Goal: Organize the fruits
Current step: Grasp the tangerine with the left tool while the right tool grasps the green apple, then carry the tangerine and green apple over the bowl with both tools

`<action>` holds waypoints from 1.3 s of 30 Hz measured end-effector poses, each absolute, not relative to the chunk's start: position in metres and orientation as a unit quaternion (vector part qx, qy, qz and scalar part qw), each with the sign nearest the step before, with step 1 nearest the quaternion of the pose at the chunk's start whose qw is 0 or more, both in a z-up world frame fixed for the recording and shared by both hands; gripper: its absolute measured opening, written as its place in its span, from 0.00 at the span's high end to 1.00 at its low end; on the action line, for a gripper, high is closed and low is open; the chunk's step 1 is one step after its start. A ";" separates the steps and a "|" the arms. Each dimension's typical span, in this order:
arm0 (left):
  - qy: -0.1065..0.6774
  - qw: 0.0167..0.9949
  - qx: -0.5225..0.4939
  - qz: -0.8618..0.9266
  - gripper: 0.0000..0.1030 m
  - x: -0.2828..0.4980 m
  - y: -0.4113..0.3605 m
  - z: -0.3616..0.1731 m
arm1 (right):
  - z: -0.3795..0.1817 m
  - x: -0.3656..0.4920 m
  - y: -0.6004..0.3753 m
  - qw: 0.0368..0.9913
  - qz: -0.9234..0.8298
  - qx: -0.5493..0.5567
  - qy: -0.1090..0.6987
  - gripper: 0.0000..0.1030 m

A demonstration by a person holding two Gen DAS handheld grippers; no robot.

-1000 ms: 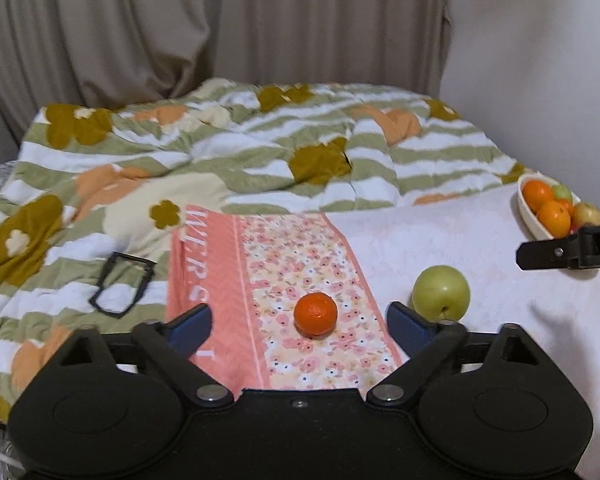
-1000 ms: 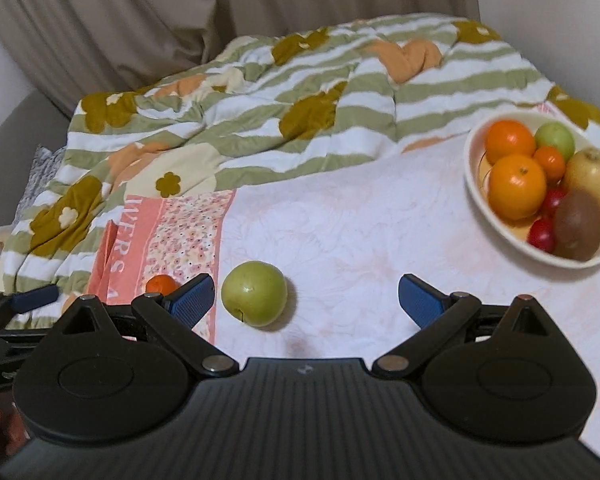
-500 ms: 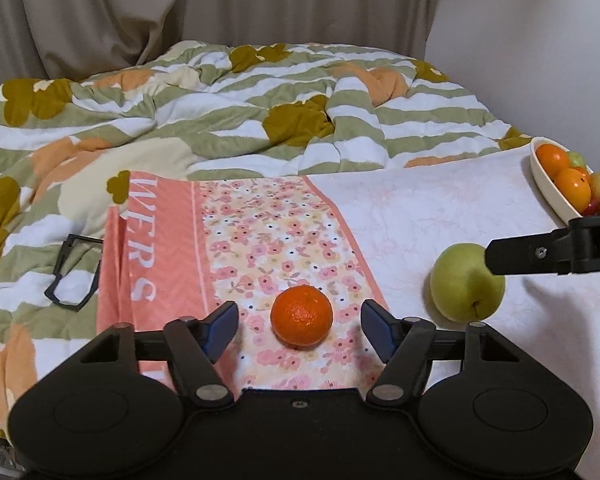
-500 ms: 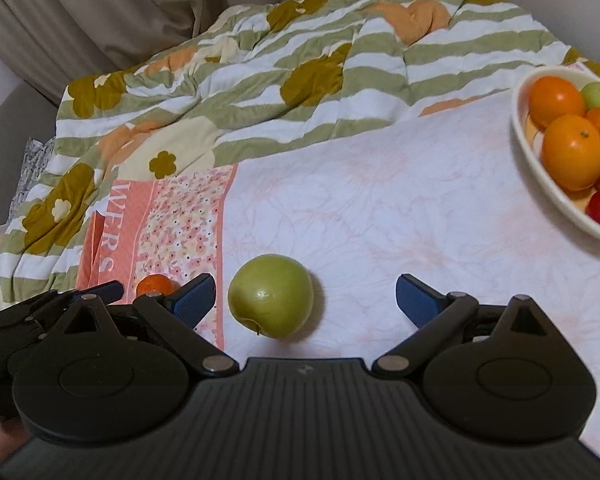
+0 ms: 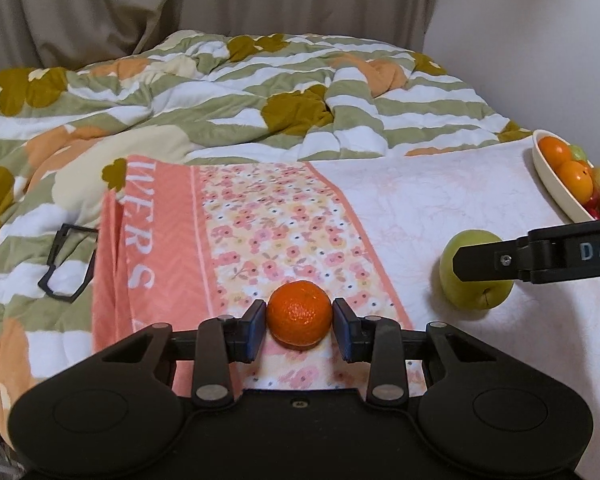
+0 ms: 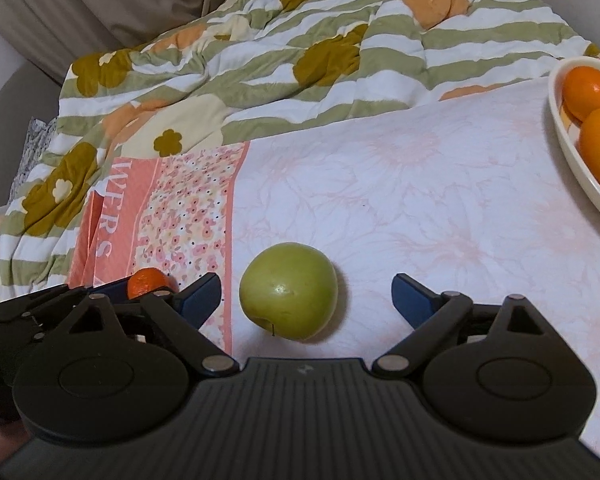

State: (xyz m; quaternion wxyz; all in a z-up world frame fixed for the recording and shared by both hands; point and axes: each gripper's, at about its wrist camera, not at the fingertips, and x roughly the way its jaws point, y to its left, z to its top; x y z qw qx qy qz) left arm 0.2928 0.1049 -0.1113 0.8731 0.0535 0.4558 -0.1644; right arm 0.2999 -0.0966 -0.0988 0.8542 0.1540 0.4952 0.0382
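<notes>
A small orange mandarin [image 5: 299,307] lies on a pink floral towel [image 5: 260,216]. My left gripper [image 5: 300,320] is closing on it, and its blue pads touch both sides of the fruit. A green apple [image 6: 288,300] rests on the pale pink sheet, between the wide-apart fingers of my open right gripper [image 6: 304,286], nearer the left finger and touching neither. In the left wrist view one right finger [image 5: 488,264] crosses in front of the apple [image 5: 468,298]. A cream bowl [image 6: 560,120] with oranges and other fruit stands at the far right, also visible as the bowl [image 5: 548,176].
A rumpled quilt [image 5: 260,92] with green stripes and flowers covers the far half of the bed. Black-framed glasses [image 5: 68,260] lie on it left of the towel. Curtains hang behind, and a white wall runs along the right.
The left gripper sank toward the mandarin and its jaws came together onto it. The right gripper came down closer to the apple, which now sits between its fingers.
</notes>
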 end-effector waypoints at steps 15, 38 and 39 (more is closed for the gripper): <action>0.442 0.884 0.028 -0.148 0.62 0.266 0.118 -0.095 | -0.102 0.299 -0.080 0.855 0.064 0.122 0.500 0.31; 0.348 0.934 0.030 -0.081 0.62 0.156 0.084 -0.015 | -0.013 0.201 -0.139 0.905 0.102 0.089 0.403 0.31; 0.345 0.935 0.028 -0.073 0.62 0.150 0.080 -0.012 | -0.010 0.195 -0.146 0.906 0.106 0.088 0.401 0.31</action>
